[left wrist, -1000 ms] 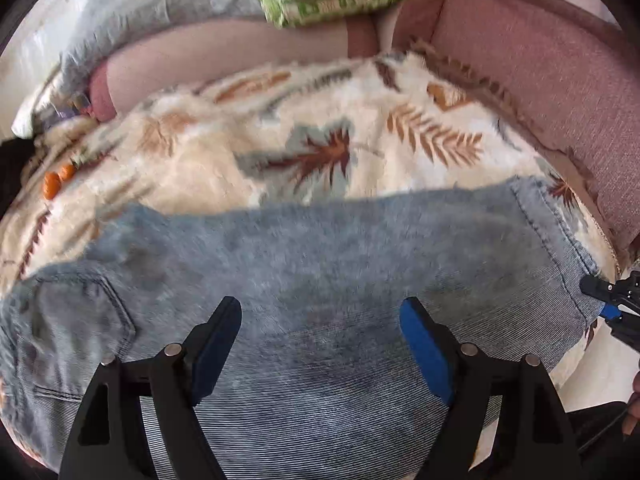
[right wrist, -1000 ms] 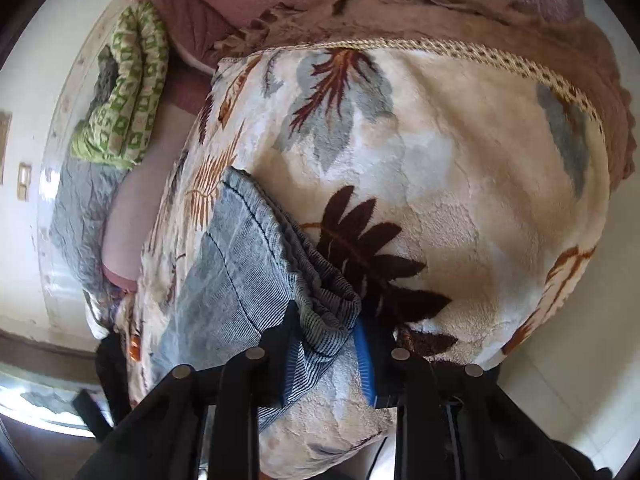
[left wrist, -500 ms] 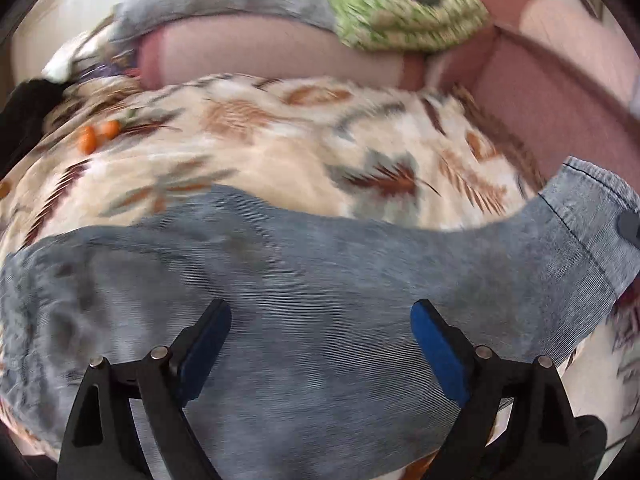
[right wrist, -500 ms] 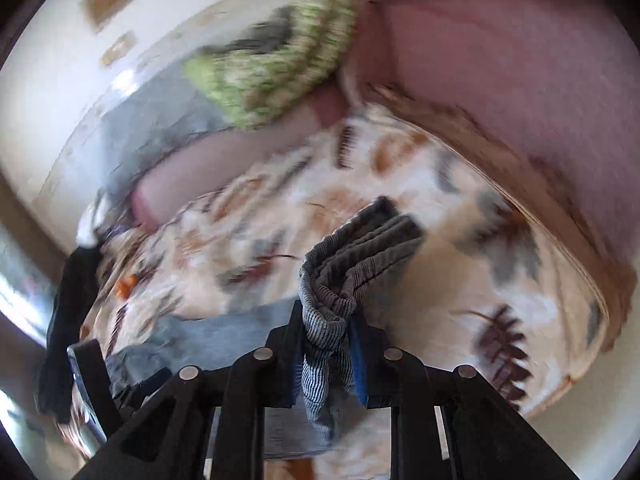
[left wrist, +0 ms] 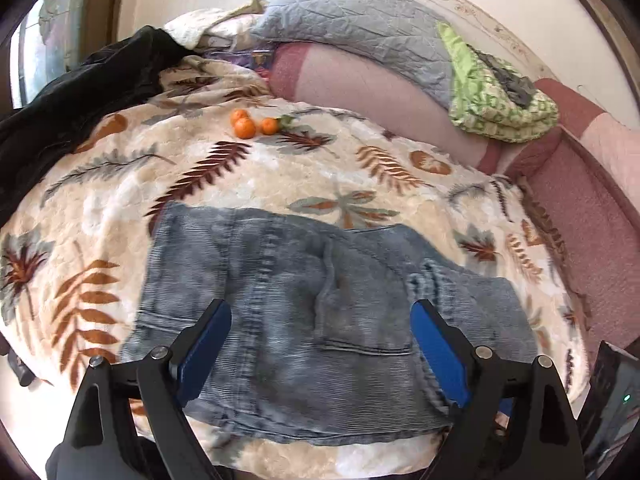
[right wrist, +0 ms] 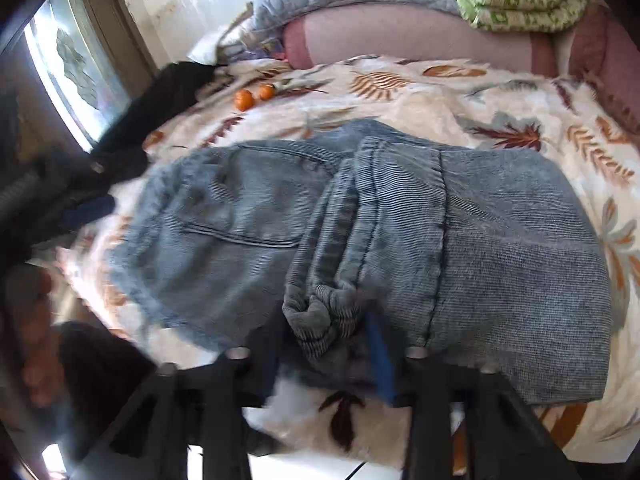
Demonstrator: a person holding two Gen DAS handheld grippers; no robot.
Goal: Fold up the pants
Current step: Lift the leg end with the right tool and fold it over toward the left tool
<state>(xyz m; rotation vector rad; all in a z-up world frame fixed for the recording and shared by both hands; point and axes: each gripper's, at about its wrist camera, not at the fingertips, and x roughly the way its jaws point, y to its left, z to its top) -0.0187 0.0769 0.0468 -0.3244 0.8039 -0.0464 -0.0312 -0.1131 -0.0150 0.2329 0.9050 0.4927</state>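
Grey-blue corduroy pants (left wrist: 320,320) lie folded over on a leaf-print blanket (left wrist: 240,168). In the left wrist view my left gripper (left wrist: 320,352) is open and empty, its blue pads apart just above the pants. In the right wrist view the pants (right wrist: 500,248) are doubled, with the leg end laid over the seat and back pocket. My right gripper (right wrist: 332,332) is shut on the bunched leg cuff (right wrist: 320,316) at the near edge. The view is blurred.
Three small oranges (left wrist: 250,124) lie at the back of the blanket. A dark garment (left wrist: 80,92) lies at the left. A grey quilt (left wrist: 360,28) and a green folded blanket (left wrist: 500,92) rest on the pink sofa back (left wrist: 360,84). White floor (right wrist: 320,468) lies below the blanket's edge.
My right gripper carried the leg end up and leftwards and laid it over the seat, so the pants are now doubled. My left gripper stayed open and drew back, showing more of the sofa.
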